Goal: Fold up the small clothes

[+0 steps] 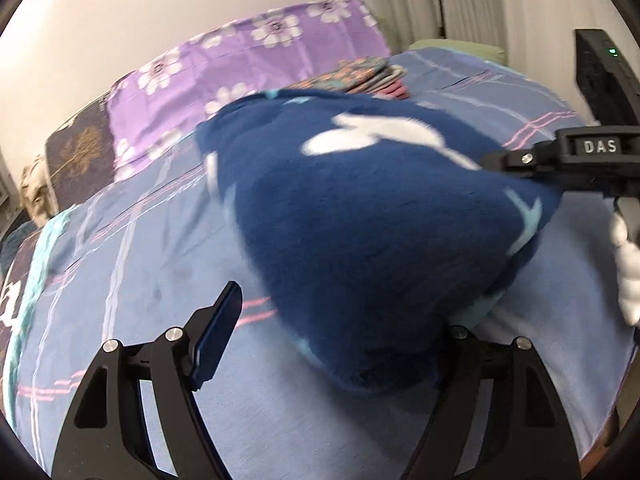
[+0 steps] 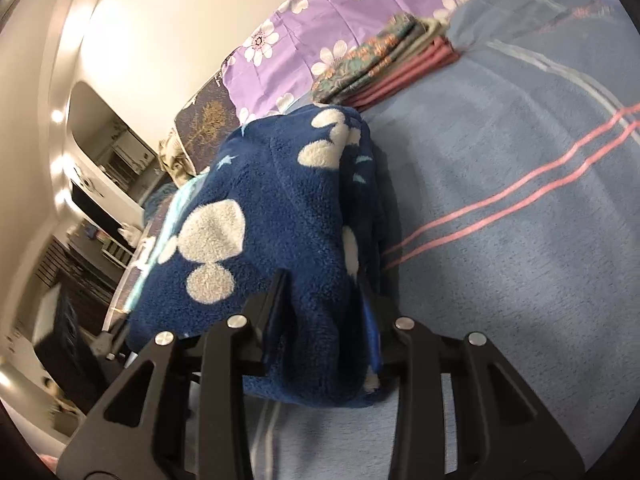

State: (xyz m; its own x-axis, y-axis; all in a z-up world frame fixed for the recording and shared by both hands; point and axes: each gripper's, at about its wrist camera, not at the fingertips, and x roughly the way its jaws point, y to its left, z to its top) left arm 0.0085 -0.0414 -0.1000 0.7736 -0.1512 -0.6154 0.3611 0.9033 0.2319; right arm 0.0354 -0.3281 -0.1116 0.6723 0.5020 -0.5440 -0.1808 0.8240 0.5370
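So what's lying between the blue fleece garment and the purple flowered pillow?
A stack of folded clothes sits between the fleece garment and the pillow, clearest in the right wrist view.

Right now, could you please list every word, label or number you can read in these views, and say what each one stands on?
"DAS": white letters on a small label on the black body of the right gripper, seen from the left wrist view.
White marks at the far left edge of that view, on dark cloth: cut off, not readable.
Right wrist view: no readable text.
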